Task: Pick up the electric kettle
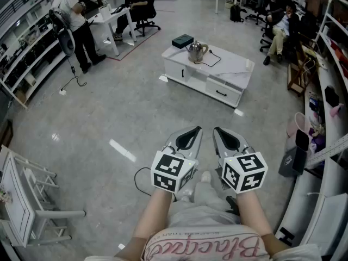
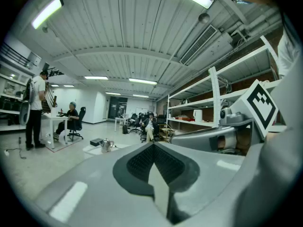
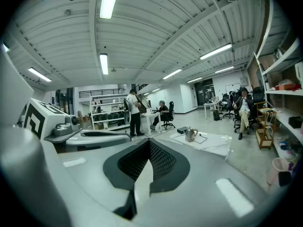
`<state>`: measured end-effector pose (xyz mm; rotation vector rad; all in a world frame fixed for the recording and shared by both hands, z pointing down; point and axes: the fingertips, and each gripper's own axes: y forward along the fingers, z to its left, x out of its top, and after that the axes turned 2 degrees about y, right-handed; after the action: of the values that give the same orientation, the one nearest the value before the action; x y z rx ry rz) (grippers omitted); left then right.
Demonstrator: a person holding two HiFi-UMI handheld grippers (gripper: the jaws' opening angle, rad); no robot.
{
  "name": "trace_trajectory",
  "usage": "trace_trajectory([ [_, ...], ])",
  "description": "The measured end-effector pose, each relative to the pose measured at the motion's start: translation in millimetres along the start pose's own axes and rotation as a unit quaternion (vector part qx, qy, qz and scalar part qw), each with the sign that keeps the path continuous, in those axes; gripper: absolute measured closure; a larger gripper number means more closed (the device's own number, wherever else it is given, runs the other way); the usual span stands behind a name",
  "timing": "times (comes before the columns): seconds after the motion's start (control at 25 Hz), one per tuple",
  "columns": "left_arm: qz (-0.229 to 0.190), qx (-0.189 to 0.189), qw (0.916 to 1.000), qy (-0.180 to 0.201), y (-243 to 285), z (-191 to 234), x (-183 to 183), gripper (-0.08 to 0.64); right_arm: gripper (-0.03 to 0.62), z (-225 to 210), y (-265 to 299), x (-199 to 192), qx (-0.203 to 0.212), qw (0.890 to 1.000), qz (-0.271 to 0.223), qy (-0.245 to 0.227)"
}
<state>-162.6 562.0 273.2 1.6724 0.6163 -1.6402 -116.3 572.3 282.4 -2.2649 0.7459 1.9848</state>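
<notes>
Lower centre of the head view: left tongs [image 1: 194,130] and right tongs [image 1: 218,131], side by side, each with a marker cube at its rear, held out over the grey floor [image 1: 109,113] on bare forearms.

Left tongs: jaws closed together, nothing between them.

Right tongs: jaws closed together, likewise empty.

Upper centre of the frame, well apart from both tongs: low white worktop [image 1: 234,72] with drawers in its front.

On the worktop's left end: electric kettle [image 1: 197,51], metal, upright, untouched. A black cord [image 1: 219,59] loops across the top to its right.

Just beside the kettle, toward the upper left: black box [image 1: 182,40], flat on the same worktop.

Upper left of the frame: standing person [image 1: 73,20] and seated person [image 1: 133,1] in an office chair.

Right edge: shelving [image 1: 331,48] with assorted items, too small to tell apart.

Lower left: white rack [image 1: 22,200].

Both gripper views: the kettle shows small and distant beyond the closed jaw tips.
</notes>
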Motion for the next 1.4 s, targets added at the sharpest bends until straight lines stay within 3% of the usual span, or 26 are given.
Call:
trace_trajectory([
  [0.12,0.025,-0.049,0.9985,0.0,-5.5,-15.9,-4.8,0.555,0.568,6.5,-2.8,-1.6,0.002,1.0,0.004,0.003],
  [0.28,0.028,-0.035,0.9988,0.019,-6.8,-13.6,-9.2,0.555,0.568,8.6,-3.6,-8.7,-0.001,1.0,0.012,0.0],
  [0.48,0.002,-0.037,0.9988,0.032,3.7,-13.6,-6.0,0.555,0.568,-2.6,0.5,-18.1,-0.008,1.0,0.022,0.002],
  [0.8,0.008,0.012,0.9999,0.006,52.8,22.1,-5.4,0.555,0.568,-43.5,28.9,-2.1,0.0,1.0,0.017,-0.008],
  [1.04,0.026,0.036,0.999,0.01,106.1,57.9,7.1,0.555,0.566,-85.7,76.0,24.8,0.018,1.0,0.018,0.001],
  [1.4,0.02,0.063,0.9978,0.004,172.8,75.2,20.5,0.555,0.566,-145.3,107.9,50.9,0.046,0.999,0.01,-0.011],
])
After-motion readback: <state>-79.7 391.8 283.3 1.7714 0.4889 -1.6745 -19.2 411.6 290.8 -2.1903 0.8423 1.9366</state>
